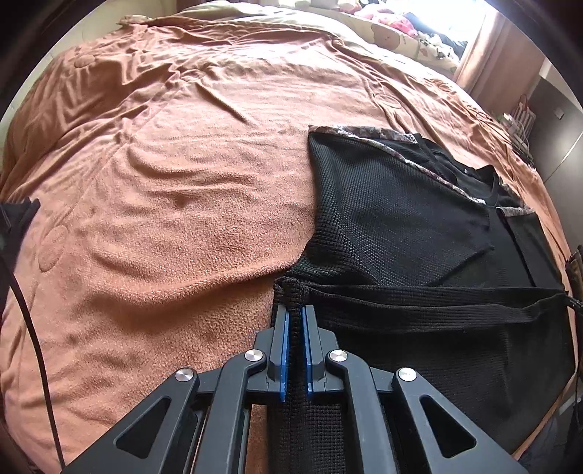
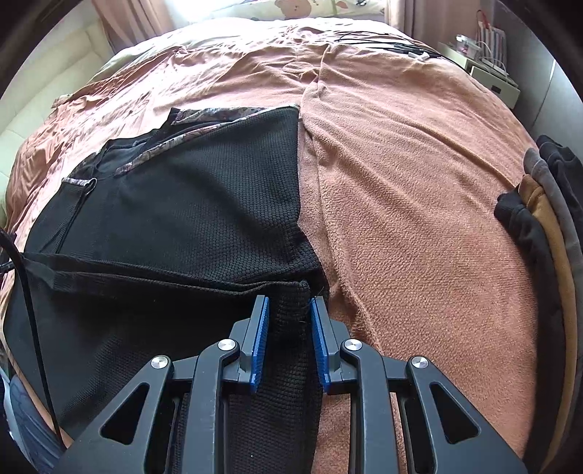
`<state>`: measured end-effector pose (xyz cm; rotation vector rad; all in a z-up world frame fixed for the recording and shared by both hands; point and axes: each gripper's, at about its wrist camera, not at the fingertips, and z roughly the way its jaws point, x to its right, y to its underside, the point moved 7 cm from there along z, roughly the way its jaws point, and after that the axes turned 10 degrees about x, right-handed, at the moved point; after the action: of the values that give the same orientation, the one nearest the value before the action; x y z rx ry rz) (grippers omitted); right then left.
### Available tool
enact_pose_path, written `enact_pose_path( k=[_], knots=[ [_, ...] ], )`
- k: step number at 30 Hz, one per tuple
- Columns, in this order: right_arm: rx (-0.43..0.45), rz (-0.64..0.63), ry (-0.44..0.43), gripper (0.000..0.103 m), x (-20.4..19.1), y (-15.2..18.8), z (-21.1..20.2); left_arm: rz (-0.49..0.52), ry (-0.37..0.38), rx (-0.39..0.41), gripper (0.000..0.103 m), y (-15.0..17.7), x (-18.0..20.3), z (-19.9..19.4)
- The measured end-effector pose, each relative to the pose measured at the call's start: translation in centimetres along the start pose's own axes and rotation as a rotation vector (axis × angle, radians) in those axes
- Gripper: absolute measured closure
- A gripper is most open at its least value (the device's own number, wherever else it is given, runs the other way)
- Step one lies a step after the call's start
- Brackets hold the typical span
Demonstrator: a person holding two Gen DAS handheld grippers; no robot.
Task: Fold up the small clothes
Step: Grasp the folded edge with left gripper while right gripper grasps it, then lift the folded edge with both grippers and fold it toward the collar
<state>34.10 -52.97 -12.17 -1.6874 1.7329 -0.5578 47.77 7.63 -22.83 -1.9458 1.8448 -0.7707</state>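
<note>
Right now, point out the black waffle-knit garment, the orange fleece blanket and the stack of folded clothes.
black waffle-knit garment (image 1: 382, 218): left wrist view, flat middle of the upper panel.
orange fleece blanket (image 1: 164, 182): left wrist view, bare stretch left of the garment.
stack of folded clothes (image 2: 543, 218): right wrist view, tan layer at right edge.

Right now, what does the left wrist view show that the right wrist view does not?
Only the left wrist view shows the left gripper, jaws shut on one near corner of the black garment, and a toy-strewn window corner. Only the right wrist view shows the right gripper pinching the other near corner, a pile of folded clothes, and a bedside cabinet. Both show the garment's patterned trim and the orange blanket.
</note>
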Motion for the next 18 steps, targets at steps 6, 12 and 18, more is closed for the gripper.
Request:
enact_pose_path(
  k=[6,12,18],
  knots=[
    [0.019,-0.043,0.016,0.097,-0.5,0.0,-0.3,-0.005,-0.011,0.022,0.097,-0.1,-0.2,-1.2],
    [0.072,-0.042,0.038,0.100,-0.7,-0.2,-2.8,-0.008,-0.006,0.063,0.097,-0.6,0.1,-3.1],
    [0.165,-0.010,0.041,0.101,-1.1,-1.7,-6.6,-0.023,0.003,0.123,0.097,-1.9,0.1,-5.8]
  ],
)
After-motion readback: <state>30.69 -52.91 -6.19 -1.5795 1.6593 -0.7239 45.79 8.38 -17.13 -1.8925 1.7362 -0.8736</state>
